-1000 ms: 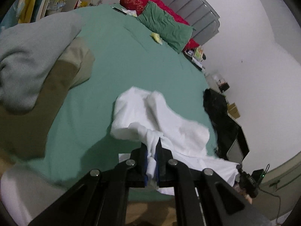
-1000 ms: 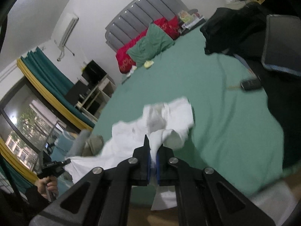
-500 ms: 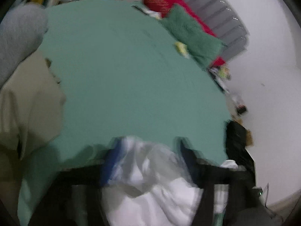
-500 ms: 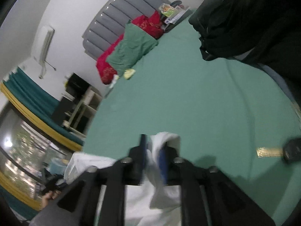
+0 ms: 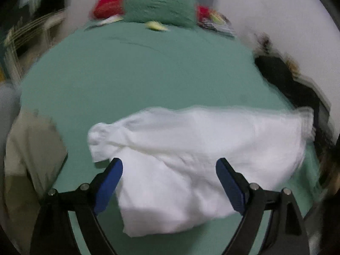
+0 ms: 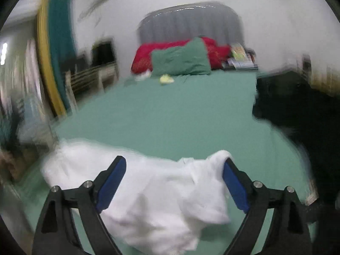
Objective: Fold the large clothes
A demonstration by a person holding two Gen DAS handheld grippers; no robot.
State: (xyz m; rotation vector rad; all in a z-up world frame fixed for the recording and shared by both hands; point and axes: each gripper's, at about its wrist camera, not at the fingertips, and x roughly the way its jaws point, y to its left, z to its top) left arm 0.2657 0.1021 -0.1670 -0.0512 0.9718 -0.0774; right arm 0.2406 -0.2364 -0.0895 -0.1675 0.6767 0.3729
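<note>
Both tools stood wide with jaws opening: the left tool (image 5: 169,167) and the right tool (image 6: 174,165) each had the white garment (image 5: 191,159) lying between and under the blue pads, neither pad pressing on it. The garment lay released on the green bed (image 5: 138,74), at the near edge, spread crosswise with a rumpled sleeve end toward the beige clothing (image 5: 31,148) and its other end toward the black clothing (image 5: 286,80). Both views were blurred, so finer creases could not be judged.

Assessment: the drop looked complete but untidy. The step would be done well by clearing the pads fully off the cloth before moving, then re-gripping at two matching edges, not at bunched folds. Risk noted: a pad snagging the loose cloth on withdrawal. Green pillow (image 5: 159,10) lay far beyond the garment, uninvolved.
</note>
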